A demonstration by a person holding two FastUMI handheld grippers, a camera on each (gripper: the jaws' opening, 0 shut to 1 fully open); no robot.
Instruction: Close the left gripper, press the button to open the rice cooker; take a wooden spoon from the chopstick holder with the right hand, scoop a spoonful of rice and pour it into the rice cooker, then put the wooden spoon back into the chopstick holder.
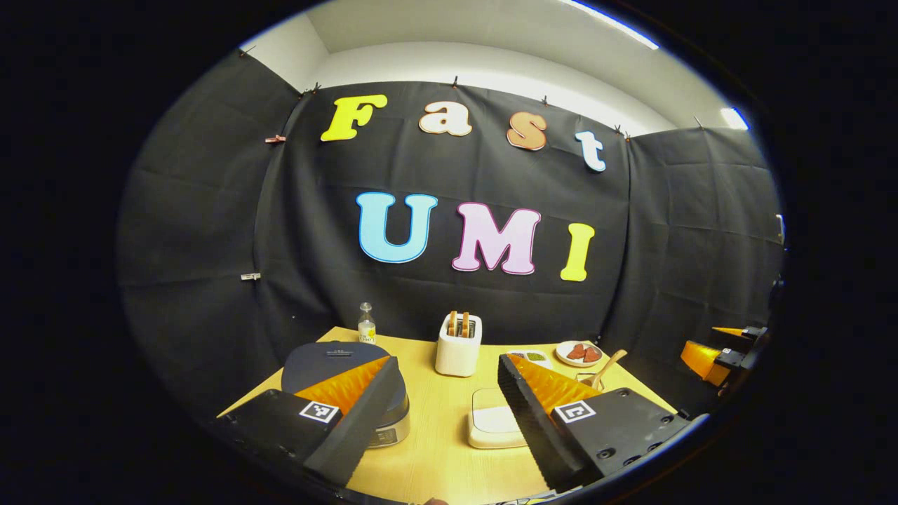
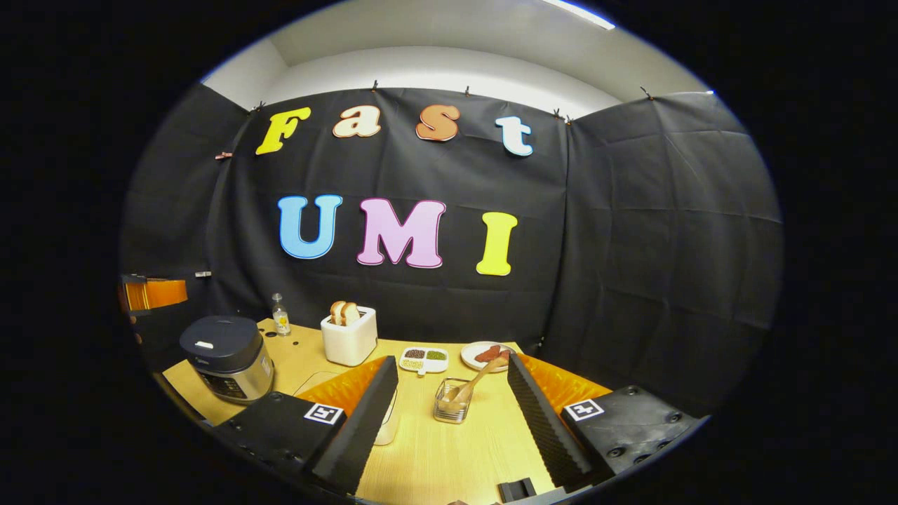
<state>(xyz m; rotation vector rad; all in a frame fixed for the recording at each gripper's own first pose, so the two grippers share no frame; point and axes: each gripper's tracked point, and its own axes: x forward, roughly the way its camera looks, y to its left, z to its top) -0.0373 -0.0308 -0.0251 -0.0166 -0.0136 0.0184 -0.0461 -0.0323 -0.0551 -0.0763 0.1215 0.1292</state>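
1. Left tool (image 1: 443, 407): jaws wide apart, holding nothing, raised above the near edge of the counter (image 1: 435, 456). Right tool (image 2: 449, 403): likewise wide open and empty.
2. Cooker (image 1: 337, 361): near left of the counter, lid down, partly behind the left tool's left finger. In the right gripper view it sits at the far left (image 2: 226, 354), well apart from the right tool.
3. Holder (image 2: 452, 401): clear cup mid-counter, between the right tool's fingers but farther off. Spoon (image 2: 478, 379) leans in it, handle tilted up to the right.
4. Rice: a white lidded box (image 1: 494, 419) lies near centre; contents cannot be told.
5. Risks, as judged: the left tool is not yet shut, so pressing the button with spread jaws could miss it or slide off the lid. The slanted spoon handle could slip from a loose pinch, or tip the light holder.
6. Others: toaster (image 1: 459, 345) with bread, bottle (image 1: 366, 324), divided dish (image 2: 424, 359), plate (image 2: 484, 355), all at the far side. Nothing stands between either tool and its target.
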